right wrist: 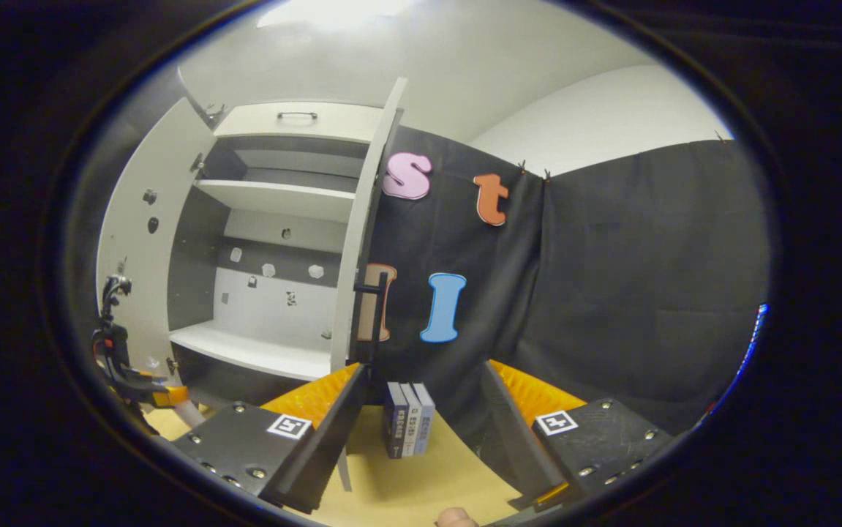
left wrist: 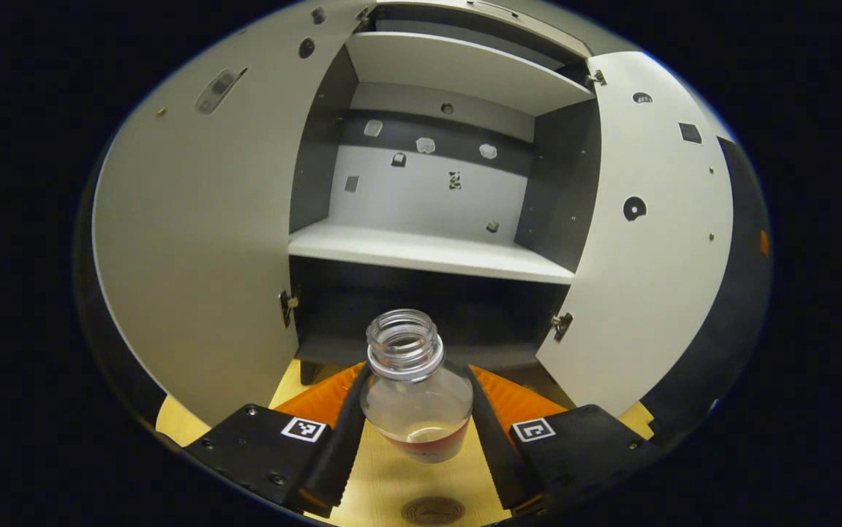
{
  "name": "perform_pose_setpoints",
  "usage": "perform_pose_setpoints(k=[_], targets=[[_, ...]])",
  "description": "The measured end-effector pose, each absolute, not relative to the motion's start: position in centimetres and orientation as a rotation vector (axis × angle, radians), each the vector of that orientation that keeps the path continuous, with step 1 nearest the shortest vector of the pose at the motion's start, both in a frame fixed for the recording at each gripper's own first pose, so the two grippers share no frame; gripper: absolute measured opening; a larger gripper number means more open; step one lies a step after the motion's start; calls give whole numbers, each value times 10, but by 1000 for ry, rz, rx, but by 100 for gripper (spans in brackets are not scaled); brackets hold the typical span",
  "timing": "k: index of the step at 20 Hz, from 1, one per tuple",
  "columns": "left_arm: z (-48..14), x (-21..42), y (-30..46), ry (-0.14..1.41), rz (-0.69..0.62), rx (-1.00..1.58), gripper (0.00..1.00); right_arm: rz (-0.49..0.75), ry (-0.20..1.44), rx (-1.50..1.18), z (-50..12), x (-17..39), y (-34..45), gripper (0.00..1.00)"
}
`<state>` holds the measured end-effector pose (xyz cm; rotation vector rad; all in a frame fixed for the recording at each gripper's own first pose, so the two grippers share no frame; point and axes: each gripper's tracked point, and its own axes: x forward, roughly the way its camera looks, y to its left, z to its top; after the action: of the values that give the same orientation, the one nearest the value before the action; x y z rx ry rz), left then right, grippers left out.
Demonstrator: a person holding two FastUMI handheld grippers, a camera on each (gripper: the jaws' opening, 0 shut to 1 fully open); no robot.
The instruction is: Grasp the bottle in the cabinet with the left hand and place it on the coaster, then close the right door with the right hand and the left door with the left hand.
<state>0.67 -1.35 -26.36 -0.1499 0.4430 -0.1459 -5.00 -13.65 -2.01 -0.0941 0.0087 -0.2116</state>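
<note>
My left gripper's (left wrist: 416, 439) view cut the coaster (left wrist: 433, 510) at its bottom edge; whether the bottle (left wrist: 416, 395) touched the table stayed unclear

bottle (left wrist: 416, 388) clear glossy, glass or plastic, can't tell, threaded neck. cabinet (left wrist: 431, 252) smooth matt board, pale doors, dark inner sides. hinges (left wrist: 561, 323) shiny metal. bench (right wrist: 421, 476) light wood-look, smooth with soft sheen. coaster (left wrist: 432, 510) dark, matt. booth wall (right wrist: 640, 293) black cloth, matt, creased. gripper bodies matt hard plastic, fingers (left wrist: 340, 446) ridged.

Cloth-walled test booth (right wrist: 611, 278) with cabinet (right wrist: 274, 241)
</note>
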Motion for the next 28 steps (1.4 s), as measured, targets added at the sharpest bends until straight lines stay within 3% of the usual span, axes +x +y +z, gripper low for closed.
perform_pose_setpoints(k=[12,23,28], targets=[[-386,-71,-32,702,-150,-159,78,-230,28,-134,-22,-53,-156,94],[-414,-101,-53,780,-183,-103,78,-243,50,-151,-28,-48,-165,96],[-412,-103,-54,780,-183,-108,83,-237,55,-158,-32,-48,-164,94]])
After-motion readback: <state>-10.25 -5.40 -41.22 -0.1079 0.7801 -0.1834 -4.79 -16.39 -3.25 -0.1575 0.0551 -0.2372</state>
